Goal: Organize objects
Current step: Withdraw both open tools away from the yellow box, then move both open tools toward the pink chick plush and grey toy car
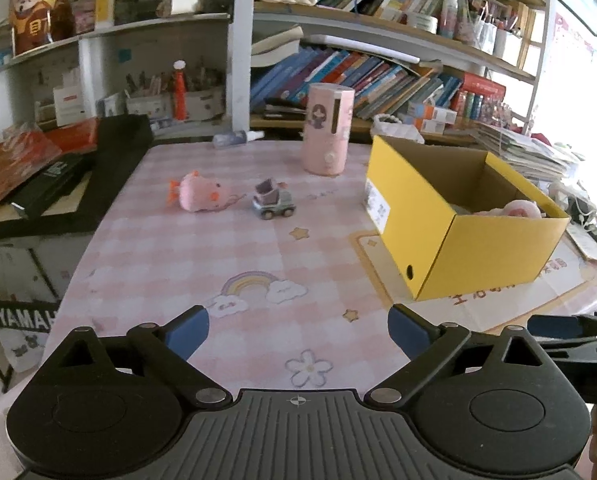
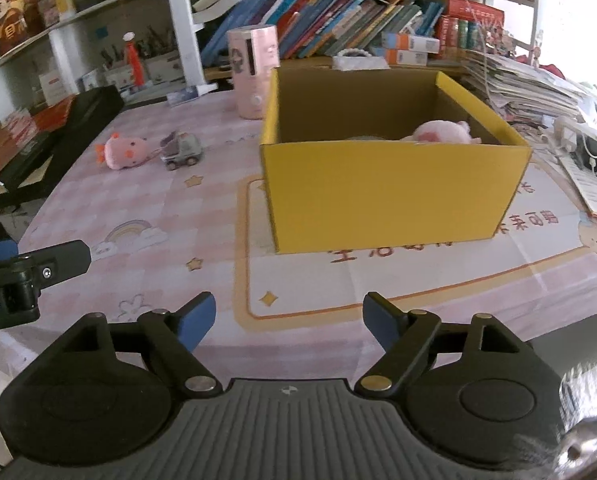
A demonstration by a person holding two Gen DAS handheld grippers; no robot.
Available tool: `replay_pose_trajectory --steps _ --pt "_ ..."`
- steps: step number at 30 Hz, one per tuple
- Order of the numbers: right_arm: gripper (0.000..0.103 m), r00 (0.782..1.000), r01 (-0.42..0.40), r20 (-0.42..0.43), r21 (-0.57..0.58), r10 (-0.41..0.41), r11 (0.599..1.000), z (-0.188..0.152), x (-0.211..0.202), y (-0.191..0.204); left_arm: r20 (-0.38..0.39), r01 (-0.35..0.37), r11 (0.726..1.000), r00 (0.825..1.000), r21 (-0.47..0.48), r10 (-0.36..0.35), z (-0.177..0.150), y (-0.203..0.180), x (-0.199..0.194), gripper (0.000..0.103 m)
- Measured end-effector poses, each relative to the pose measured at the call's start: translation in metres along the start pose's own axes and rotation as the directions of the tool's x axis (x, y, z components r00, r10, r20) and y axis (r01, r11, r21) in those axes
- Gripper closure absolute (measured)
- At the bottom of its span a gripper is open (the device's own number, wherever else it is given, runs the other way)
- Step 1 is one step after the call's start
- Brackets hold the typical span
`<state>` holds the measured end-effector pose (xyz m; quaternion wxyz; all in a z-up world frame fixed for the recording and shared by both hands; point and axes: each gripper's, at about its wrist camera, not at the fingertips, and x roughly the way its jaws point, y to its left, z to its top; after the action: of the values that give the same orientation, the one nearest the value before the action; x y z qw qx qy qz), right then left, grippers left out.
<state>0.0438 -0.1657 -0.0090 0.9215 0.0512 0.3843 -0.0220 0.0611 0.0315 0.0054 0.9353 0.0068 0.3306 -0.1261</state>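
An open yellow cardboard box (image 1: 494,256) (image 2: 390,192) stands on the pink checked tablecloth with a pink plush (image 2: 442,132) (image 1: 522,209) inside. A second pink plush (image 1: 200,192) (image 2: 124,152) lies on the table left of a small grey toy truck (image 1: 273,200) (image 2: 182,150). A pink cylindrical cup (image 1: 328,128) (image 2: 254,72) stands behind them. My left gripper (image 1: 298,330) is open and empty near the table's front edge. My right gripper (image 2: 290,320) is open and empty in front of the box.
Bookshelves full of books (image 1: 358,76) line the back. A black case and red packets (image 1: 58,168) lie on the left. Stacked papers (image 2: 522,88) and a power strip (image 2: 570,128) sit at the right. A small bottle (image 1: 236,138) lies at the table's far edge.
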Motion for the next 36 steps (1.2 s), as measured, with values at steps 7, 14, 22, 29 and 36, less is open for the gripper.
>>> replay_pose_trajectory --steps 7,14,22,29,36 --pt "0.014 1.0 -0.032 -0.002 -0.044 0.032 0.999 -0.002 -0.003 0.024 -0.008 -0.046 0.999 0.999 -0.024 0.045 -0.008 0.017 -0.011 0.004" --pt "0.011 0.999 -0.047 -0.02 -0.078 0.046 0.996 -0.007 -0.004 0.042 -0.027 -0.067 0.998 0.997 -0.019 0.066 -0.014 0.024 -0.016 0.004" --pt "0.011 1.0 -0.015 -0.016 -0.046 0.014 0.999 -0.017 -0.01 0.037 -0.051 -0.036 0.999 0.998 0.025 0.037 -0.017 0.015 -0.012 0.004" --pt "0.011 1.0 0.016 -0.014 0.001 -0.016 1.0 -0.024 -0.015 0.028 -0.057 -0.004 0.998 0.998 0.059 0.007 -0.017 0.01 -0.01 0.004" --pt "0.011 1.0 0.028 -0.011 0.013 -0.027 1.0 -0.026 -0.016 0.032 -0.055 0.003 0.998 0.998 0.065 0.0 -0.018 0.016 -0.01 0.004"
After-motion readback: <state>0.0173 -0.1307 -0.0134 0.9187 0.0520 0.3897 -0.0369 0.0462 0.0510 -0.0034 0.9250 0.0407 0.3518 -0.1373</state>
